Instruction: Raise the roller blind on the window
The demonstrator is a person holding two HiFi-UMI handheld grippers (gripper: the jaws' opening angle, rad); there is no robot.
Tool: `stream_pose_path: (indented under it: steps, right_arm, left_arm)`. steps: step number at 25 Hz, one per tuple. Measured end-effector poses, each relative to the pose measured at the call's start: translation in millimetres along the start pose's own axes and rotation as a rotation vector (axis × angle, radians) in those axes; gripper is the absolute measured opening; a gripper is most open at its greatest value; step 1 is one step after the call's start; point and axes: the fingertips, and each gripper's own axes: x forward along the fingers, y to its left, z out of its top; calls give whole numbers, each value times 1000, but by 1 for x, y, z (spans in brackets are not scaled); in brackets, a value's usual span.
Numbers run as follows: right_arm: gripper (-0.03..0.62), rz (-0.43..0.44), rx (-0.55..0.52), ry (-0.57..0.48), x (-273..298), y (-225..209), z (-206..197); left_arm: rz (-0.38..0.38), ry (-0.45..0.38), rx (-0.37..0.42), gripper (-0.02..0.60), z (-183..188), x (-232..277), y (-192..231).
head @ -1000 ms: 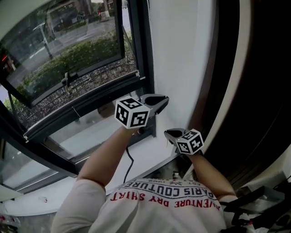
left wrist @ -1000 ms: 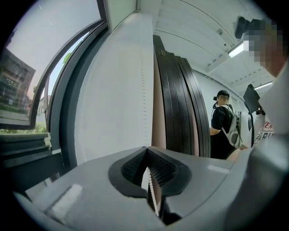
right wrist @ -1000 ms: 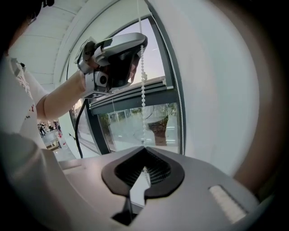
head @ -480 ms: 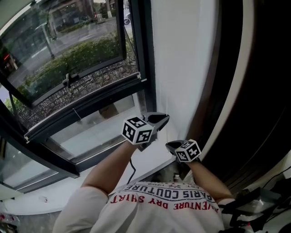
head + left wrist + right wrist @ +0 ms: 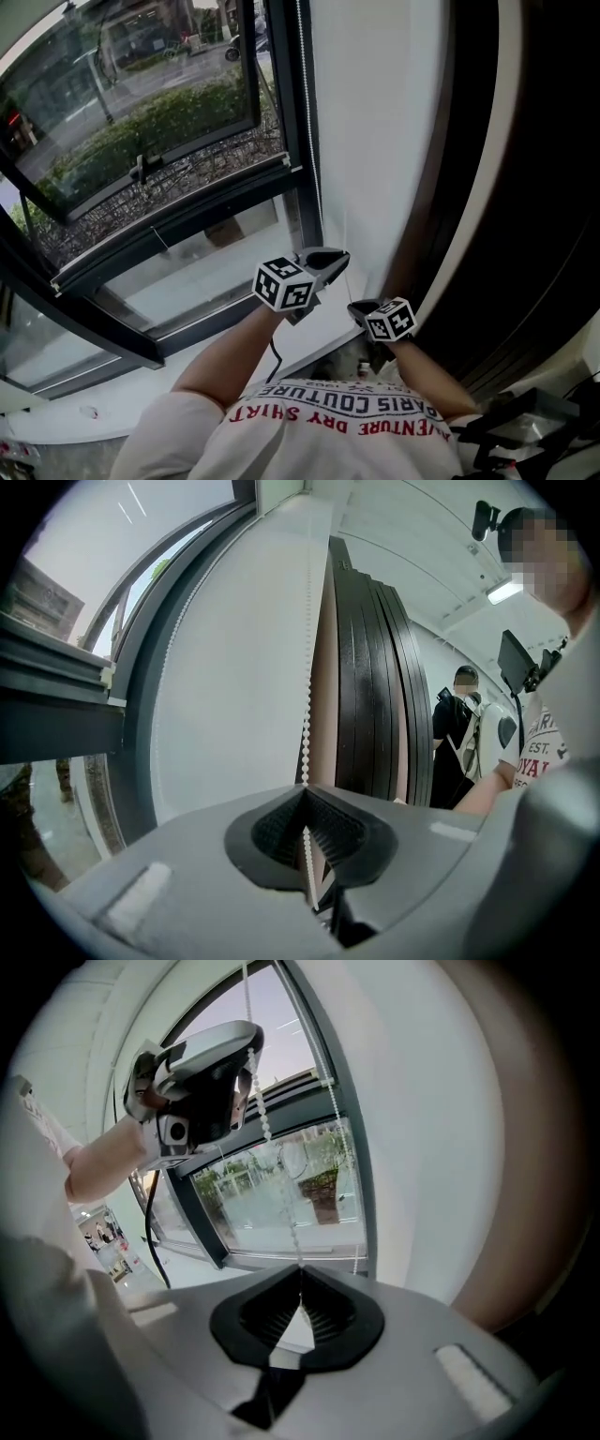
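Observation:
A white bead chain hangs down the black window frame. My left gripper is shut on the chain, which runs from above straight between its pads. Below it and to the right, my right gripper is shut on the same chain lower down. In the right gripper view the chain drops from the left gripper into the right jaws. The glass is uncovered, and the blind's roll is out of view.
A white wall stands right of the frame, with a dark brown panel beyond it. A white sill lies under the grippers, with a black cable across it. People stand in the room behind.
Both grippers have come down along the chain toward the sill, still one above the other, with their jaws closed on it.

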Motion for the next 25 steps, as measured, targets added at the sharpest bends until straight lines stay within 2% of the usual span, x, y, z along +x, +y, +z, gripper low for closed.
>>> stream_pose_path:
  steps: [2, 4, 7, 10, 18, 22, 25]
  right_arm:
    - [16, -14, 8, 17, -4, -3, -2]
    - [72, -4, 23, 21, -10, -2, 1]
    - [106, -9, 43, -36, -29, -2, 20]
    - [107, -17, 36, -149, -58, 2, 61]
    - [123, 103, -85, -480, -150, 61, 209]
    - [126, 145, -114, -584, -182, 81, 260]
    - [127, 136, -164, -612, -193, 88, 286]
  left_arm:
    - [2, -3, -1, 6, 1, -3, -1]
    - [6, -11, -2, 5, 1, -6, -3]
    - [6, -23, -5, 6, 0, -13, -7]
    - [11, -28, -4, 5, -1, -18, -8]
    - [13, -29, 4, 6, -2, -25, -15]
    - [2, -30, 9, 6, -4, -25, -21]
    - [-9, -25, 12, 6, -4, -22, -24]
